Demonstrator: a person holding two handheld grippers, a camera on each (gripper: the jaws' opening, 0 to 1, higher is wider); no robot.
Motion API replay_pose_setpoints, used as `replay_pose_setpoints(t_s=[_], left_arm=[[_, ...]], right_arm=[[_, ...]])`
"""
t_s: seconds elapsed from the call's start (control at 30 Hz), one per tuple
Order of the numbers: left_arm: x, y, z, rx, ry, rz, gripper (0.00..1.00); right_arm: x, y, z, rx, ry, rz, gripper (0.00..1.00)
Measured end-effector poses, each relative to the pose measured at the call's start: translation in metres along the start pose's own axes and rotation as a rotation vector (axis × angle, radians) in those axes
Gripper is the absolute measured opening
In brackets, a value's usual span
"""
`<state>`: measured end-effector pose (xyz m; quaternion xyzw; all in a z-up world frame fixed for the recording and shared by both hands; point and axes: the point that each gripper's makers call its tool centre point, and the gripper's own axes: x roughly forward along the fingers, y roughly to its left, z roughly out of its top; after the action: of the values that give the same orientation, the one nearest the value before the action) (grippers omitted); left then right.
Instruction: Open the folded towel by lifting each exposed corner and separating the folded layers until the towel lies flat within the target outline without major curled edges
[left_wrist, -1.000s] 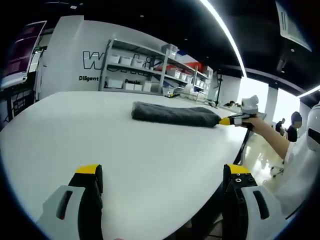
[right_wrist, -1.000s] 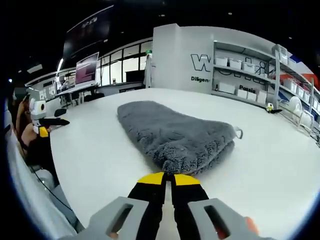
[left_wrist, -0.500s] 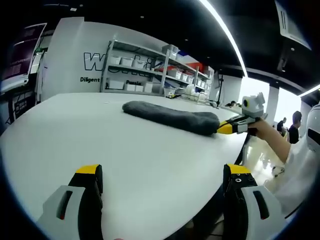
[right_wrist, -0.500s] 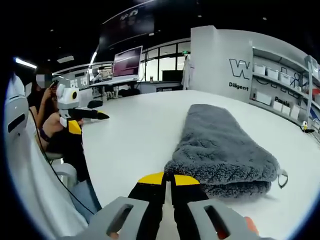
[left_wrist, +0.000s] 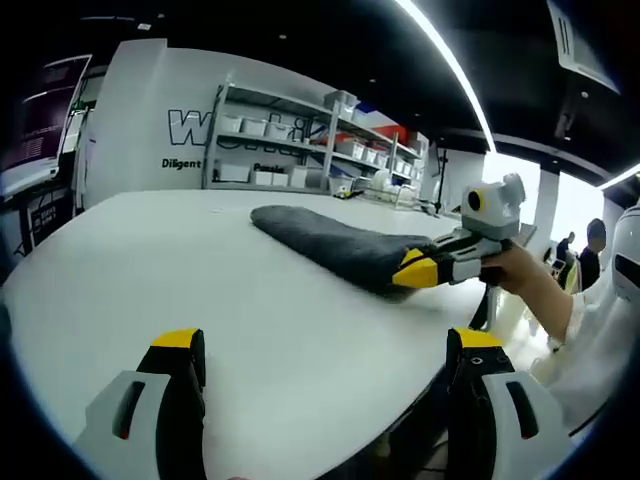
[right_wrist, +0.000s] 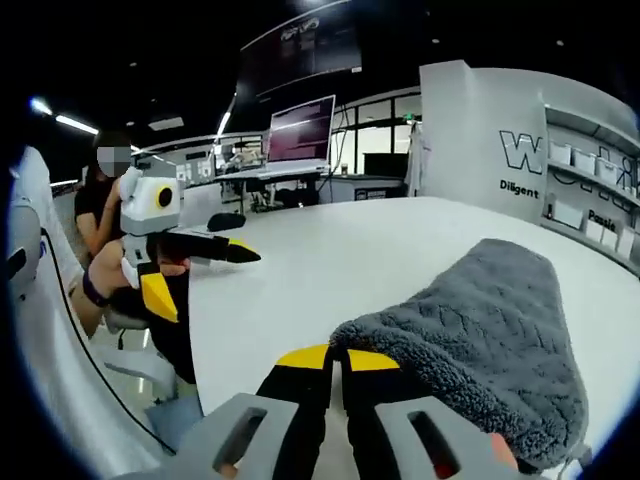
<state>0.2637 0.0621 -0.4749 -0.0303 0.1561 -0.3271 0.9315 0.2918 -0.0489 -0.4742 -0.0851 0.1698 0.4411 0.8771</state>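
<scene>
- In the left gripper view, your left gripper (left_wrist: 325, 370) hangs over the near part of the white table (left_wrist: 150, 260) with its two yellow-tipped jaws spread wide apart and nothing between them.
- The folded grey towel (left_wrist: 325, 238) lies farther out on the table, toward its right side, as a long low mound.
- Your right gripper (left_wrist: 418, 270) comes in from the right and meets the towel's near end. Its yellow-tipped jaws are pressed together on the fabric there, and that end looks raised a little off the table.
- A hand (left_wrist: 515, 275) holds that gripper, with a white sleeve (left_wrist: 590, 330) behind it.
- Behind the table stands a shelving unit (left_wrist: 310, 140) with white bins, and a wall with large lettering (left_wrist: 190, 125).
- In the right gripper view, the right gripper (right_wrist: 338, 362) has its jaws closed together, pinching the near edge of the towel (right_wrist: 490, 330). The fluffy cloth rises right at the tips and drapes away to the right, over the table (right_wrist: 330, 250).
- To the left, well apart from the towel, your left gripper (right_wrist: 235, 252) reaches over the table edge. You cannot tell from this side how its jaws stand.
- A monitor (right_wrist: 300, 130) stands on a desk in the background.
</scene>
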Motion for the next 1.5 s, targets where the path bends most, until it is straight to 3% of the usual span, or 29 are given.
replay_pose_setpoints(t_s=[0.2, 0.4, 0.63, 0.87, 0.93, 1.07, 1.5], left_arm=[[-0.002, -0.002, 0.001, 0.005, 0.003, 0.004, 0.99], [-0.001, -0.005, 0.000, 0.009, 0.008, 0.003, 0.99], [0.004, -0.013, 0.001, 0.018, 0.012, -0.012, 0.99], [0.006, -0.017, 0.001, 0.021, 0.016, -0.016, 0.99], [0.007, -0.017, 0.001, 0.021, 0.016, -0.016, 0.99], [0.009, -0.020, 0.001, 0.023, 0.016, -0.021, 0.99], [0.011, -0.027, 0.002, 0.030, 0.017, -0.033, 0.99]], right_arm=[[0.005, 0.004, 0.000, -0.022, -0.006, -0.022, 0.03], [-0.016, 0.005, -0.001, 0.017, -0.034, -0.046, 0.21], [-0.059, 0.002, 0.008, 0.102, -0.133, -0.099, 0.33], [-0.117, -0.032, 0.010, 0.162, -0.226, -0.279, 0.49], [-0.138, -0.048, 0.001, 0.174, -0.222, -0.358, 0.55], [-0.160, -0.065, -0.018, 0.168, -0.171, -0.450, 0.65], [-0.200, -0.099, -0.049, 0.221, -0.125, -0.599, 0.91]])
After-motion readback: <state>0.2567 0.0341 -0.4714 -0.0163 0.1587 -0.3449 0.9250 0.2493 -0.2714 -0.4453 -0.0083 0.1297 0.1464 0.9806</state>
